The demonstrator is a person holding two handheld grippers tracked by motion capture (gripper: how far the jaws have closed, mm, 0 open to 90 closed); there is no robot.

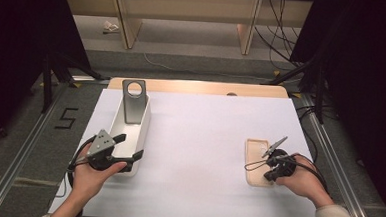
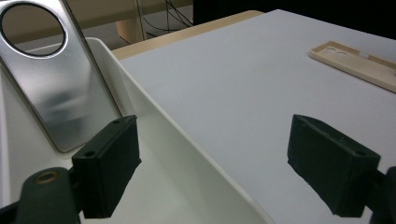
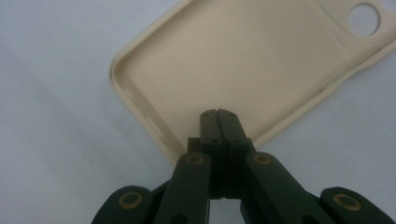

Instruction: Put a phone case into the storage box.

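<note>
White sheeting covers the worktop point(image 1: 204, 139), with a dark floor beyond. A beige phone case point(image 3: 243, 70) lies flat, hollow side up, near the right edge. The right hand-held gripper point(image 3: 218, 114), jaws pressed together and empty, hangs over the case's near end; it should spread before pinching a rim squarely. The left hand-held gripper point(image 2: 210, 158) stands spread astride the wall of a white bin point(image 2: 154, 116). The left gripper view shows a metal plate point(image 2: 60, 84) leaning inside the bin; the right gripper view shows the case's raised lip.

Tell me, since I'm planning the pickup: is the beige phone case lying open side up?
Yes. The phone case lies flat, its hollow inside and raised rim facing up.
</note>
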